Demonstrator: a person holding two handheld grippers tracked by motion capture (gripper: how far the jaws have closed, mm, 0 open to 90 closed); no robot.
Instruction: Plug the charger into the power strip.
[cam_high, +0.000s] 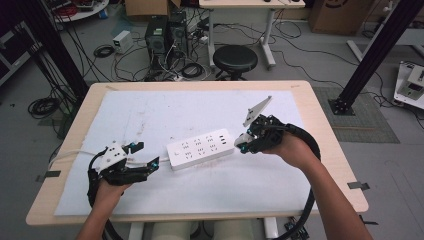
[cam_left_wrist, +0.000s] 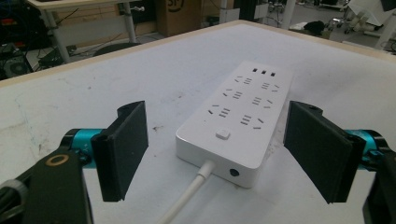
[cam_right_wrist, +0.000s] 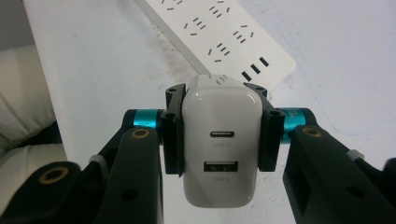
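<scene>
Gripping charger (cam_right_wrist: 219, 144) near strip's (cam_right_wrist: 219, 35) end — seemingly airborne

We list one table (cam_high: 320, 125), light wood edge, topped by a white mat (cam_high: 150, 115). On the mat: one white power strip (cam_high: 201, 148), lying flat between our left fingers (cam_left_wrist: 122, 149), cord (cam_left_wrist: 187, 196) attached.

We can't see charger (cam_right_wrist: 219, 140) prongs: far side faces power strip (cam_right_wrist: 219, 35), hidden behind its own body. Strip's near end cut off by top edge in right gripper view. Its cable (cam_left_wrist: 187, 196) runs off bottom edge in left gripper view. From above, charger too small to make out beside strip (cam_high: 201, 148); socket markings blurred.
</scene>
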